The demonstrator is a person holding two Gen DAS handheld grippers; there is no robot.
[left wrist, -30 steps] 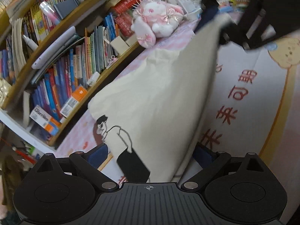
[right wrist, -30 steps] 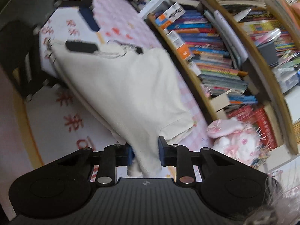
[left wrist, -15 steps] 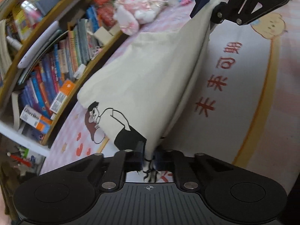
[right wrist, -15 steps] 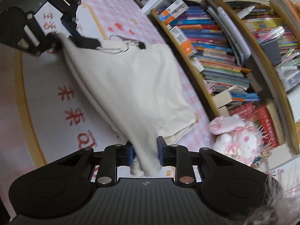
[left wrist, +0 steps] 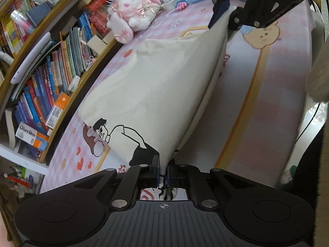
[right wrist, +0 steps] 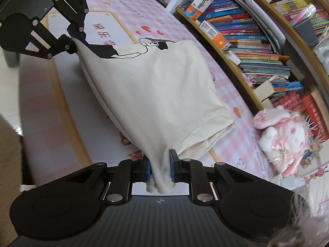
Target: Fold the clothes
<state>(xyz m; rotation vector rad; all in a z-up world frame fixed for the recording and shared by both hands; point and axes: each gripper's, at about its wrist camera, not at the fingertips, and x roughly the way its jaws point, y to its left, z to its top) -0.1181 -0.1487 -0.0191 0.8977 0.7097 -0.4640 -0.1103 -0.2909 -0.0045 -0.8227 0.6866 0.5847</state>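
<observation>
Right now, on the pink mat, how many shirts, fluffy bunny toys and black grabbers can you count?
Cream shirt: 1
Pink and white plush bunny: 1
Grabbers: 2, the left gripper and the right gripper, each with its jaws shut on the shirt
Total: 4

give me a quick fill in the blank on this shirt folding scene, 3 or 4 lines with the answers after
1. The left gripper and the right gripper each pinch one end of a cream ____.
2. The drawing printed on the shirt is done in ____ ink.
3. The pink plush toy sits on the pink mat beside a shelf full of ____.
4. The shirt end with the printed figure is nearest the ____ gripper.

Missing words: shirt; black; books; left
</observation>
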